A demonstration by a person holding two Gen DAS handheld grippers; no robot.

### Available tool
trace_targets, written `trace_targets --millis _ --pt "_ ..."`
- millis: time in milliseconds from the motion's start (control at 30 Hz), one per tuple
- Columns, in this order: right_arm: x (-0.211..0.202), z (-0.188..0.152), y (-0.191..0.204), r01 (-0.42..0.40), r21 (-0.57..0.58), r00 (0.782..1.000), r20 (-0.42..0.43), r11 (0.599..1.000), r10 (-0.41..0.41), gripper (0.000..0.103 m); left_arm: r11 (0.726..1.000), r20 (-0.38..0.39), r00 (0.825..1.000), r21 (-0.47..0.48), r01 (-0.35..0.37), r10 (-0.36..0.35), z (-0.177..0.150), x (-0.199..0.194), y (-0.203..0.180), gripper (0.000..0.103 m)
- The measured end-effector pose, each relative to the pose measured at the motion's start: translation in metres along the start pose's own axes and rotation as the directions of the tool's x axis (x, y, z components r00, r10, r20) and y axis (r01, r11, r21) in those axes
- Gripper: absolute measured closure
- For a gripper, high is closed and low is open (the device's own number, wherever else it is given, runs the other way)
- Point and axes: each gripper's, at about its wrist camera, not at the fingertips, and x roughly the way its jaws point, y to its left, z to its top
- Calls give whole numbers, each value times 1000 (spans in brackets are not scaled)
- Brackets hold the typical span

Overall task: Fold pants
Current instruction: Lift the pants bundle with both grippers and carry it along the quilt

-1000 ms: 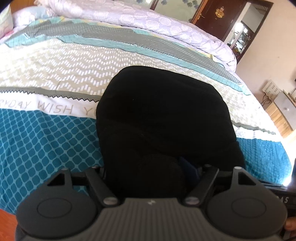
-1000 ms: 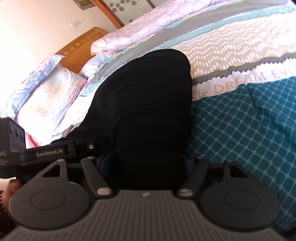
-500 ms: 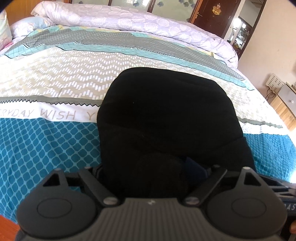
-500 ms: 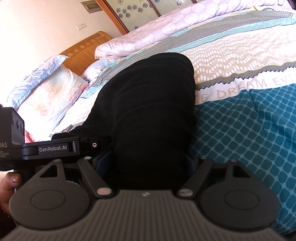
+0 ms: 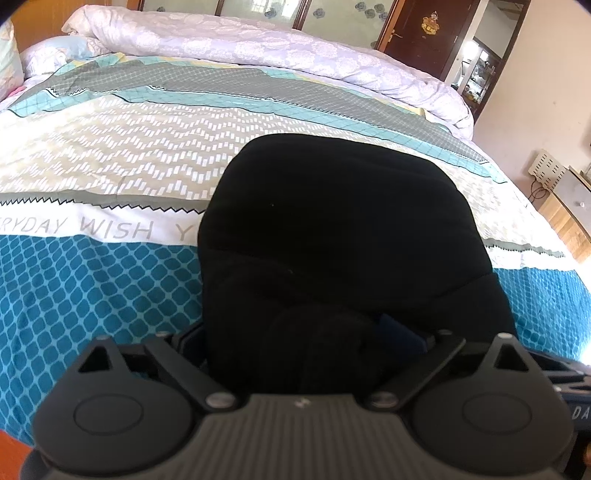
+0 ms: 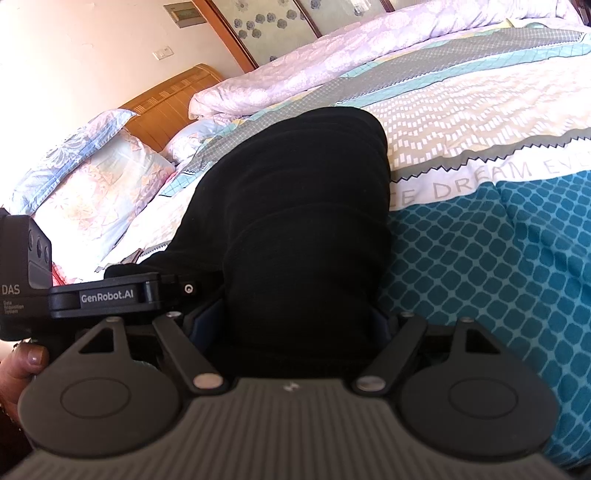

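Black pants lie folded in a thick bundle across the patterned bedspread. My left gripper straddles the bundle's near edge. Its jaws are opening, and a blue pad stands off the cloth on the right. In the right wrist view the pants run away from me in soft ridges. My right gripper stands wide around the bundle's near end, its blue pads beside the cloth and not squeezing it. The left gripper's housing shows close on the left, held by a hand.
A rolled lilac quilt lies along the far side of the bed. Pillows and a wooden headboard are at one end. A dark door and a small cabinet stand past the other end.
The left jaws have spread clearly wider, uncovering a blue pad beside the cloth. The right jaws widened slightly. The pants have stayed put on the bed.
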Motion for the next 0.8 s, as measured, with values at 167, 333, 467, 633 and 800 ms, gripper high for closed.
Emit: trace_targets --millis 167,333,467,633,800 --pt "2 2 2 11 -10 1000 -12 1000 -11 20 1000 9 1000 -1 1 -1 -1 -1 0 5" --pt "4 4 4 23 -11 999 -24 1000 -23 19 1000 17 1000 -6 2 -2 -2 -1 2 5" --pt "4 6 12 65 -25 997 -41 998 -66 20 1000 22 1000 -13 -2 2 -4 -3 1 5" --pt "-6 3 50 135 -223 991 6 966 -137 49 998 18 999 -45 50 -49 -4 -17 2 38" --pt "-19 8 75 113 -357 992 94 927 -85 58 987 53 995 -128 93 -87 3 -36 6 54"
